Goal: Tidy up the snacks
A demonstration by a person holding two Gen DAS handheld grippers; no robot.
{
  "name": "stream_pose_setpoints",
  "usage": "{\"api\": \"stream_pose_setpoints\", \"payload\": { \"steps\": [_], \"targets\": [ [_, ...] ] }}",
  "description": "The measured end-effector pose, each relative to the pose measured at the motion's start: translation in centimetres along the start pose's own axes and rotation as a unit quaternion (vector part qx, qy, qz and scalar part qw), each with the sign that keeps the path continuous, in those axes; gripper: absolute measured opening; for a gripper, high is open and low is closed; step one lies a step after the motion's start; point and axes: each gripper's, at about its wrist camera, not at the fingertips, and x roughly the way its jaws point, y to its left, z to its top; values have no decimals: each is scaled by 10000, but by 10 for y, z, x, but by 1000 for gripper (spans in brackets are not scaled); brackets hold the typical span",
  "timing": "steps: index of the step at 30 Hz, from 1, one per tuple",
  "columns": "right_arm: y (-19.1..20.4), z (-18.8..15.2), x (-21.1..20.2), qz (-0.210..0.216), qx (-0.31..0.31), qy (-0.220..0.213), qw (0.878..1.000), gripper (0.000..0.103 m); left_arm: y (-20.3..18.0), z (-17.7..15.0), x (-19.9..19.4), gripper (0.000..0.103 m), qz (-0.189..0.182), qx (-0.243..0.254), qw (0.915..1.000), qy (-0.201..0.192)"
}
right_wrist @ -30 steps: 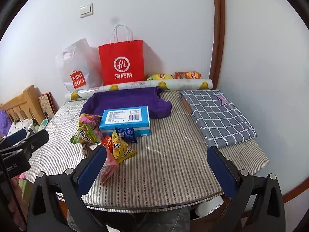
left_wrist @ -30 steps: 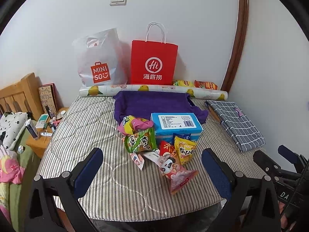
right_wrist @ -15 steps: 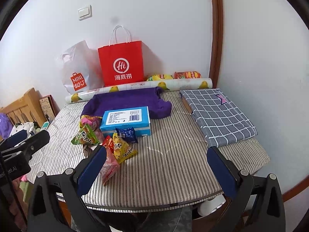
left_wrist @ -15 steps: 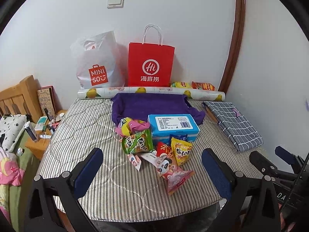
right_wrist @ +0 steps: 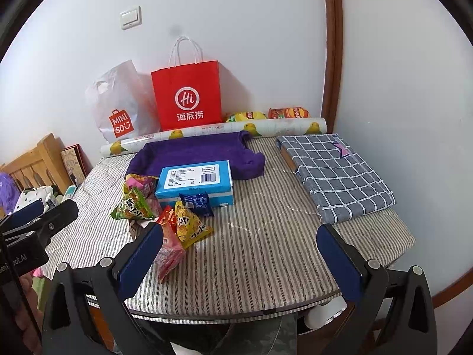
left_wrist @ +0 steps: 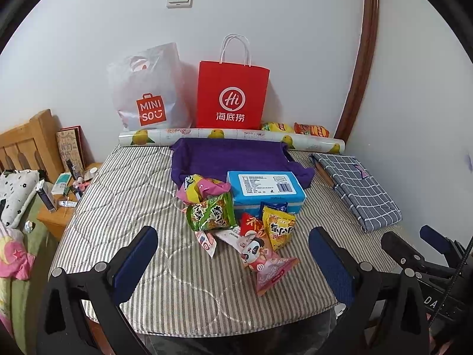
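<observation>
Several snack packets lie in a heap on the striped table [left_wrist: 133, 207]: a green packet [left_wrist: 210, 213], a yellow packet [left_wrist: 278, 227], a pink panda packet [left_wrist: 266, 261] and a pink-yellow one [left_wrist: 201, 188]. Behind them sits a blue box [left_wrist: 266, 188] [right_wrist: 195, 182] with a small dark blue packet [right_wrist: 196, 203] leaning on it. My left gripper [left_wrist: 233, 247] hovers open over the near edge, nothing between its fingers. My right gripper [right_wrist: 239, 241] is open too, right of the heap, its left finger covering part of the pink packet [right_wrist: 168, 256].
A purple cloth [left_wrist: 236, 156] lies behind the box. A red paper bag [left_wrist: 232, 97], a white plastic bag [left_wrist: 147, 94] and a fruit-print roll [left_wrist: 230, 137] line the wall. A checked folded cloth [right_wrist: 334, 174] takes the right side. A wooden bedside stand [left_wrist: 56, 219] is left.
Both views have tilted up and pulled back slightly, so the table contents sit a little lower and smaller. Nothing on the table moved; both grippers stayed open.
</observation>
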Motion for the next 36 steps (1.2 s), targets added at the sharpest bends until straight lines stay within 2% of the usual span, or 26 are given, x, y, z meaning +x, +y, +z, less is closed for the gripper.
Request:
{"api": "stream_pose_setpoints", "payload": {
  "steps": [36],
  "targets": [
    [-3, -4, -4, 83, 80, -122, 9999, 102, -3, -4, -5, 103, -41, 56, 9999, -95]
  ]
}}
